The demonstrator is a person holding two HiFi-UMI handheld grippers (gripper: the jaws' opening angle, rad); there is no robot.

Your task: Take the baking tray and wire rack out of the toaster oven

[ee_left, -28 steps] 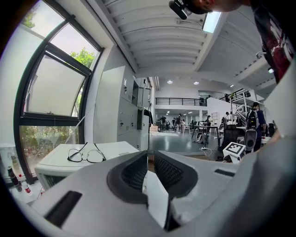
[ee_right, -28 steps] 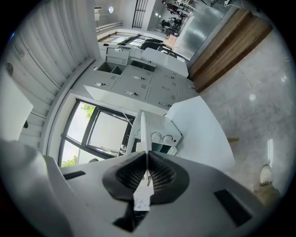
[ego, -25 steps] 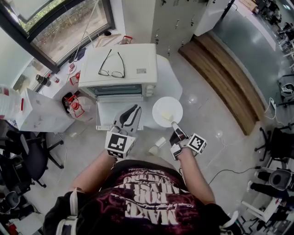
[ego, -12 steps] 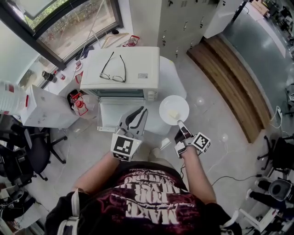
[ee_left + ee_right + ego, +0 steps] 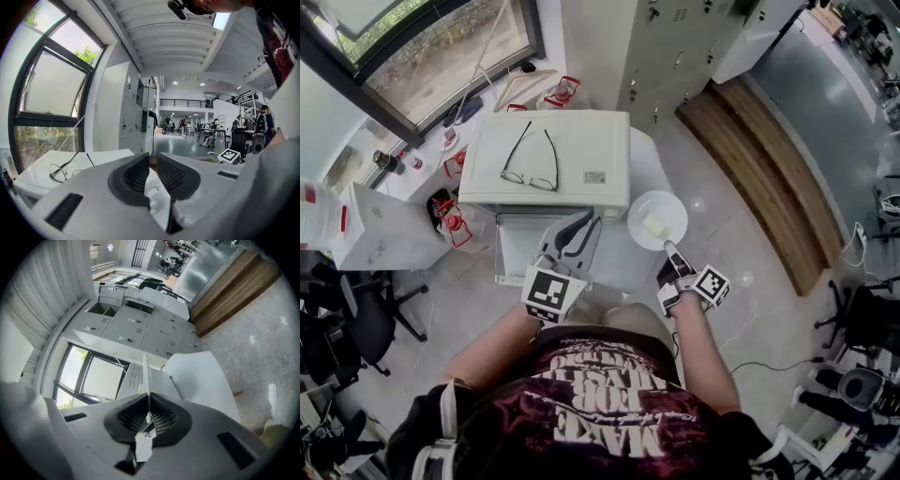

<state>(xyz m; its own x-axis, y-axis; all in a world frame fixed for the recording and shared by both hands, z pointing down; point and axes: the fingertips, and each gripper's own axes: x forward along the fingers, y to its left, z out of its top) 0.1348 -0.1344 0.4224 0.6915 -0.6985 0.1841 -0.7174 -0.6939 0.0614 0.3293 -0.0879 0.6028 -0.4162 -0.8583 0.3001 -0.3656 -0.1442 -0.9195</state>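
Slippage threatens: right tongs (image 5: 668, 249) are clamped on just the thin rim of the plate (image 5: 652, 208), so any tilt could drop it. Left tongs (image 5: 584, 221), barely parted, are empty, with the toaster oven (image 5: 546, 159) just ahead.

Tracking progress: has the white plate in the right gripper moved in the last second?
Yes. The plate in the right gripper moved up the picture, toward the toaster oven, beside its right corner.

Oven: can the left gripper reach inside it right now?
Probably yes. The oven has its door lying open, and the left gripper hovers open and empty just before it, with nothing between. The inside is hidden.
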